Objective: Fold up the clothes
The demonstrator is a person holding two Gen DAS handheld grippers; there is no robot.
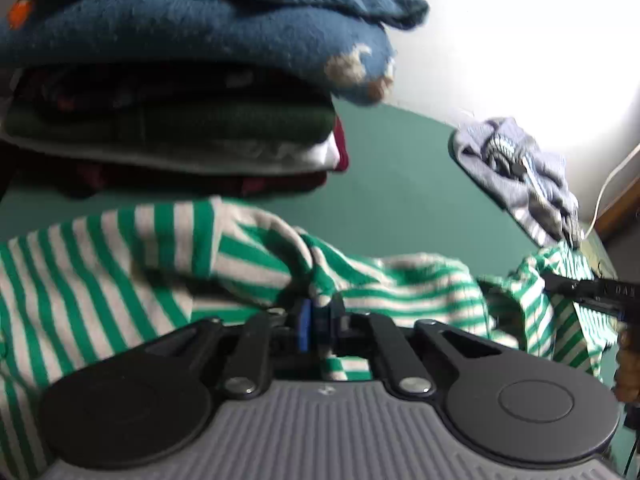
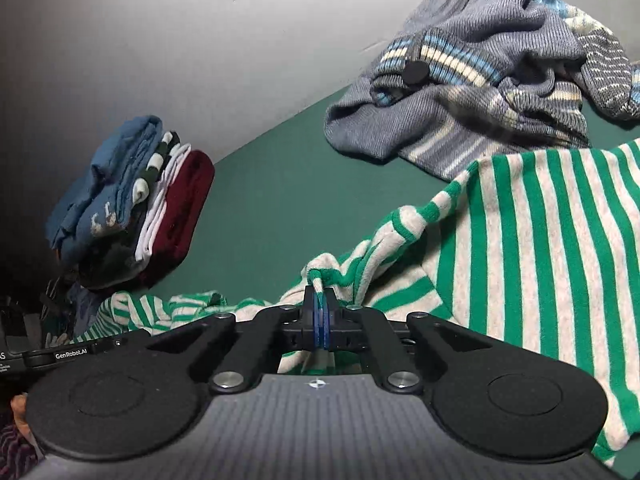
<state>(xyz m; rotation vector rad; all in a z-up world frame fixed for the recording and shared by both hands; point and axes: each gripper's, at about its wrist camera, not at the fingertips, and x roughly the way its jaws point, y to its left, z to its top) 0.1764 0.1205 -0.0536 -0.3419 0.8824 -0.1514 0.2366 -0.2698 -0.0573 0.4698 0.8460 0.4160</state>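
Left wrist view: the left gripper (image 1: 320, 312) is clenched on a bunched fold of the striped top (image 1: 120, 264), a soft knit in green and pale grey bands. The fabric rises to a peak at the blue pads and drapes away to both sides over the green surface (image 1: 400, 176), which is smooth and matte. Behind the top stands the stack (image 1: 180, 92) of folded clothes: a thick blue knit on top, then dark, green, white and maroon layers with rounded fold edges. Right of the stack, well apart, lies the grey sweater (image 1: 516, 176), crumpled. At the right edge the right gripper (image 1: 588, 288) shows as a black bar against the same top; its grip cannot be judged here.

Right wrist view: the right gripper (image 2: 321, 312) is clenched on a gathered ridge of the top (image 2: 540, 248). The body of the top spreads flat to the right, stripes running straight; a twisted strip trails left. Beyond the top, the sweater (image 2: 472, 92) is a ribbed heap with blue and cream stripes. Left of the top, the stack (image 2: 132, 200) leans, edges outward, on the surface (image 2: 272, 184).
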